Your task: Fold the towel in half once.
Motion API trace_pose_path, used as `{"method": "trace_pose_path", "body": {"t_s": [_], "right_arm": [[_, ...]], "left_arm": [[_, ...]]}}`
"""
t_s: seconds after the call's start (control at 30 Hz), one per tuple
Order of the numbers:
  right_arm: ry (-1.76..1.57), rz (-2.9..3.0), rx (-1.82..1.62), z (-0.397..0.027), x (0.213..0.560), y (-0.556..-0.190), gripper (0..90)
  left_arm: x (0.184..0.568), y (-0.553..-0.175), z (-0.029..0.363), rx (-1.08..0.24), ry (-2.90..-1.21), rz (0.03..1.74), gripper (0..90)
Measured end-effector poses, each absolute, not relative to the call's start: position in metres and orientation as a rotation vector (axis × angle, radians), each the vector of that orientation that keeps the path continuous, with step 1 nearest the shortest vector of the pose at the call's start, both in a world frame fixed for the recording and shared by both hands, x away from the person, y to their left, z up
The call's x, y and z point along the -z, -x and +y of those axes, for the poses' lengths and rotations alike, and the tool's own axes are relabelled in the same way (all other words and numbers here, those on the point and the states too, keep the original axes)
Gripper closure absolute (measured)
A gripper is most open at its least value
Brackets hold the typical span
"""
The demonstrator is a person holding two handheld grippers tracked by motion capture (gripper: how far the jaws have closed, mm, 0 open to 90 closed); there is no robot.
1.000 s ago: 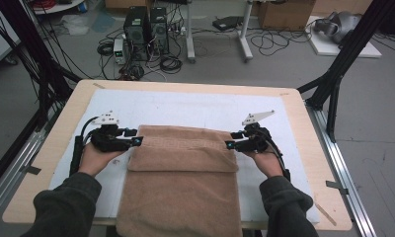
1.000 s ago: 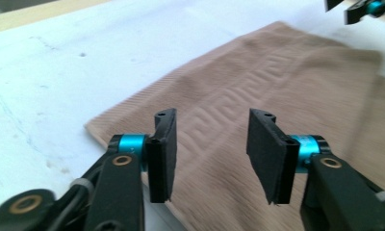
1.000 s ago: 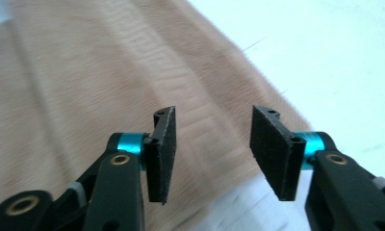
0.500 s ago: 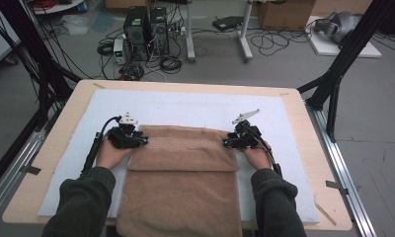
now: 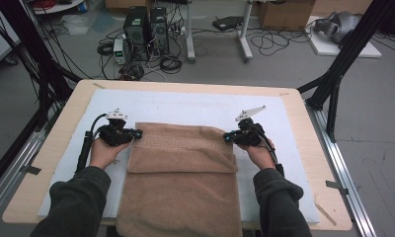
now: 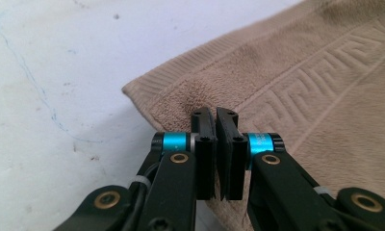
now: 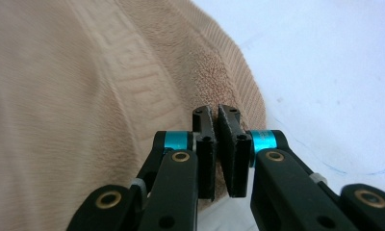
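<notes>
Towel [image 5: 183, 170]: brown, folded once, laid on the white pad [image 5: 195, 106], near end hanging over the table's front edge. Left gripper [image 5: 135, 133] at the towel's far-left corner, right gripper [image 5: 227, 137] at its far-right corner; both jaws just closed, pinched on the towel's edge. Confirm both layers caught. Lift both corners evenly, keep the far edge taut, avoid dragging the lower layer.

Left gripper [image 5: 136, 133] and right gripper [image 5: 227, 137] clamped tight.
</notes>
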State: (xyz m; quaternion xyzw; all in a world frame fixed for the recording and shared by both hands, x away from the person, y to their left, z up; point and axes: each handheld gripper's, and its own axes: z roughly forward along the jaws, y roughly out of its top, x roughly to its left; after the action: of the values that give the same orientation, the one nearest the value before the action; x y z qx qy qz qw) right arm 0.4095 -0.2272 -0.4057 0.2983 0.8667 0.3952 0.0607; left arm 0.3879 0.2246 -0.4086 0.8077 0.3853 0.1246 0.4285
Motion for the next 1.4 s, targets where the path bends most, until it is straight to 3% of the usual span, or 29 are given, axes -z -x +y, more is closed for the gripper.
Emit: {"method": "trace_pose_path", "body": {"t_s": [0.2, 0.4, 0.9, 1.13, 1.4], "right_arm": [[-0.795, 2.617, -1.317, -0.234, 0.375, -0.377, 85.9], [-0.669, 2.631, -1.376, -0.236, 0.359, -0.331, 85.8], [-0.609, 2.802, -1.312, -0.239, 0.404, -0.243, 84.9], [-0.578, 2.728, -1.461, -0.241, 0.386, -0.234, 73.7], [-0.666, 2.677, -1.368, -0.243, 0.389, -0.268, 63.7]], "left_arm": [[0.384, -0.351, 0.232, -0.35, -1.948, 0.869, 85.5], [0.389, -0.3, 0.236, -0.331, -1.957, 0.791, 85.6], [0.413, -0.207, 0.239, -0.26, -2.013, 0.664, 85.0], [0.395, -0.197, 0.249, -0.264, -2.029, 0.651, 63.3], [0.38, -0.213, 0.25, -0.262, -1.968, 0.641, 52.4]]}}
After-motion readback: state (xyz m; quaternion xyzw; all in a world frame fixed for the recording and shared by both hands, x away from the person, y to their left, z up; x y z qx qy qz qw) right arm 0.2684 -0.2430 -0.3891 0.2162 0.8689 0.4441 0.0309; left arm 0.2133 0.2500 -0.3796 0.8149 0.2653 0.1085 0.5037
